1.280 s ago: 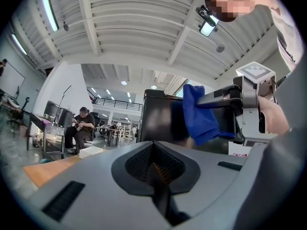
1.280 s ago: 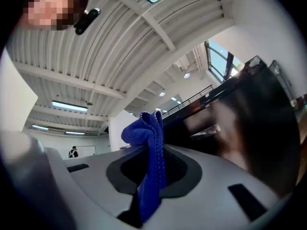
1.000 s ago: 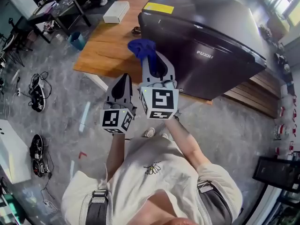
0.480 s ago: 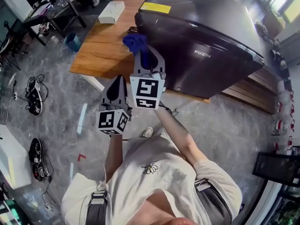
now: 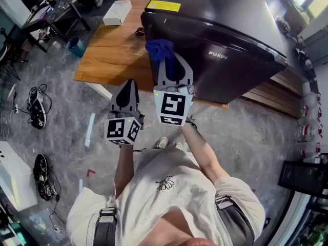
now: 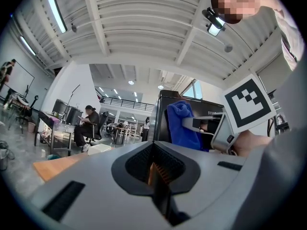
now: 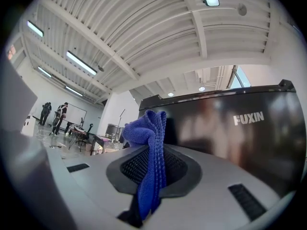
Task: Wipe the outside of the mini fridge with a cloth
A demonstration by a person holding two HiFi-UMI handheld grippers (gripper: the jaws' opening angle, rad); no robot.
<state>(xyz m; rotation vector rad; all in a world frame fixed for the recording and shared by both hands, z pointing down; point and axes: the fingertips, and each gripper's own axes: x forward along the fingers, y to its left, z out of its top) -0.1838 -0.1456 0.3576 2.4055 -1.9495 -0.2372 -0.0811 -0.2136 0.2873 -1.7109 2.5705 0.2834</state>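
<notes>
Since half a second ago the blue cloth (image 5: 160, 49) has slid rightward, from the left corner edge of the mini fridge (image 5: 230, 29) to a spot in front of its dark front face, and the right gripper (image 5: 165, 60) has drawn slightly away from the left one. The cloth is a bunched, ribbed blue wad that stands up past the jaw tips and trails down between them; in the right gripper view, the right gripper (image 7: 151, 176) has its jaws clenched on the cloth (image 7: 151, 152), with the glossy black fridge (image 7: 230, 128) and its FUXIN lettering close behind. Whether the cloth touches the fridge cannot be told. The right arm reaches forward, the gripper pointed at the fridge front. The left gripper (image 5: 130, 86) hangs lower and to the left, over the edge of the wooden platform (image 5: 113, 50). Its jaws are pressed together with nothing between them, as the left gripper view (image 6: 156, 171) shows.
</notes>
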